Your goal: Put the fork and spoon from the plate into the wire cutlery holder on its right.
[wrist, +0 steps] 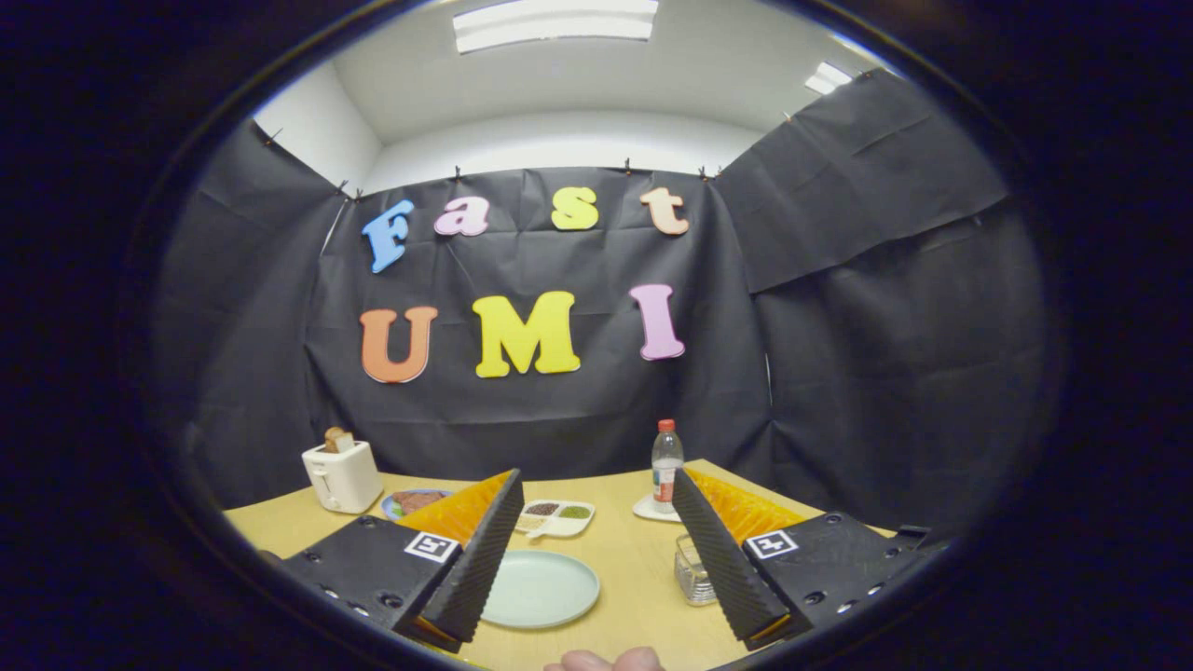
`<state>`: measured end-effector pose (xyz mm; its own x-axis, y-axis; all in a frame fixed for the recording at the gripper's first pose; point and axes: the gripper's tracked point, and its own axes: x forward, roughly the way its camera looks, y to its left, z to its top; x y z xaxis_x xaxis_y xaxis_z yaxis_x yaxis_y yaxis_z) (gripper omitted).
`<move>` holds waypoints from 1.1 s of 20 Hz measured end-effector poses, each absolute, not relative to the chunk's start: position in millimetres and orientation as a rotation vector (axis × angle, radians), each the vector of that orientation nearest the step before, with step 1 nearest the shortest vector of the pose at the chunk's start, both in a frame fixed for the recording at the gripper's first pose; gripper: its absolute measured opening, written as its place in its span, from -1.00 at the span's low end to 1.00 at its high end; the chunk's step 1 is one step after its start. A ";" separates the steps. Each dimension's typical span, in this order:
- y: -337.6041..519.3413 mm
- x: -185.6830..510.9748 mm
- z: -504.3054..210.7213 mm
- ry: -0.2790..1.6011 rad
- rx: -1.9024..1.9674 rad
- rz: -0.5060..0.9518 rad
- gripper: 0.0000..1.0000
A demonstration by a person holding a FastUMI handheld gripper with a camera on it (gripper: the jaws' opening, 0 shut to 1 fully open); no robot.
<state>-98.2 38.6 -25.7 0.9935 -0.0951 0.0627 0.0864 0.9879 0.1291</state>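
Note:
A pale green round plate (pixel 541 589) lies on the wooden table (pixel 634 559), low between my fingers and nearer the left one; the part of it that shows looks bare. To its right stands the small wire cutlery holder (pixel 692 570), partly hidden behind my right finger (pixel 722 550), so I cannot tell what is in it. My gripper (pixel 596 477) is held above the table, open wide, with nothing between the fingers.
At the back left stands a white toaster (pixel 342 477) with bread in it, beside a small plate of food (pixel 410 502). A white divided dish (pixel 555 517) sits beyond the green plate. A water bottle (pixel 666 466) stands on a coaster. A person's fingers (pixel 606 661) rest at the near table edge.

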 end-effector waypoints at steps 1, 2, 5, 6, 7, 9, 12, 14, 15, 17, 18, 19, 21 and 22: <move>39.8 -98.9 -24.5 -0.074 0.115 -0.092 0.91; 40.3 -100.3 -22.4 -0.078 0.107 -0.091 0.91; 42.5 -103.2 -21.2 -0.091 0.111 -0.090 0.92; 43.5 -102.1 -22.5 -0.087 0.112 -0.093 0.91; 45.0 -101.1 -25.0 -0.081 0.113 -0.089 0.91; 48.5 -98.9 -27.3 -0.069 0.114 -0.080 0.91; 46.4 -97.0 -26.1 -0.075 0.117 -0.082 0.91; 46.1 -96.0 -27.9 -0.070 0.135 -0.081 0.91; 46.2 -95.0 -28.7 -0.066 0.140 -0.080 0.91; 43.2 -94.2 -26.7 -0.070 0.139 -0.085 0.91; 43.1 -94.1 -24.8 -0.072 0.146 -0.083 0.91; 45.0 -94.3 -22.3 -0.080 0.154 -0.077 0.91; 44.9 -95.1 -20.7 -0.085 0.151 -0.077 0.91; 46.8 -95.6 -19.3 -0.085 0.148 -0.073 0.92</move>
<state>-95.6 46.8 -19.3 0.9938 -0.0785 0.0791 0.0660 0.9865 0.1500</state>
